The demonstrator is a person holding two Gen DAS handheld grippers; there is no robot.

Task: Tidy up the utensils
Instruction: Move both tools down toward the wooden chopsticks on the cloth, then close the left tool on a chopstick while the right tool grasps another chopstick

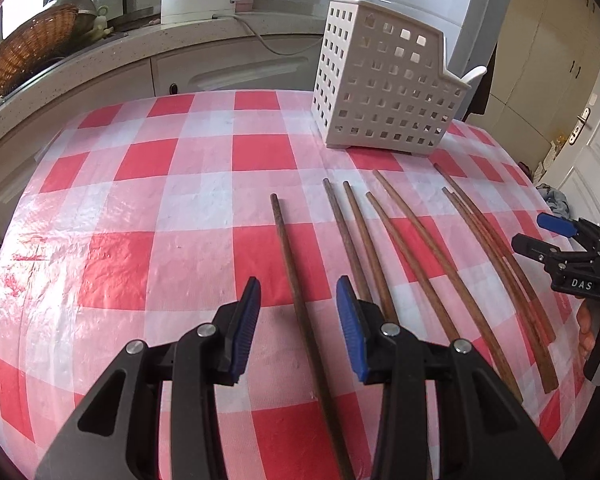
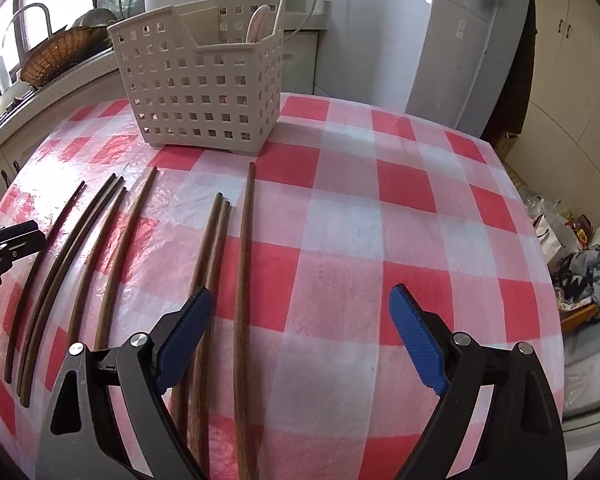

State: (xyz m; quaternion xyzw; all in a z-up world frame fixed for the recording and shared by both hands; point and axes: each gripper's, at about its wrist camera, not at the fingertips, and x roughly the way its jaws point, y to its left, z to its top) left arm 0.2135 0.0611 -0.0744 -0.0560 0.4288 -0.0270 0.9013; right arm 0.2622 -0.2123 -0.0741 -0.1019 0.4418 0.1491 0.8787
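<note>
Chopsticks (image 1: 300,312) on checkered tablecloth (image 1: 140,208); counter (image 1: 100,52), fridge (image 2: 440,40) behind.

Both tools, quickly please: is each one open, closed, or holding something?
Left tool: open, holding nothing, above one chopstick.
Right tool: wide open, holding nothing.

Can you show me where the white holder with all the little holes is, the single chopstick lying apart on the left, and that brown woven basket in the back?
white holder (image 1: 380,92): left wrist view, its perforated side wall.
single chopstick (image 1: 290,264): left wrist view, mid-shaft.
woven basket (image 1: 28,48): left wrist view, its outer weave.
</note>
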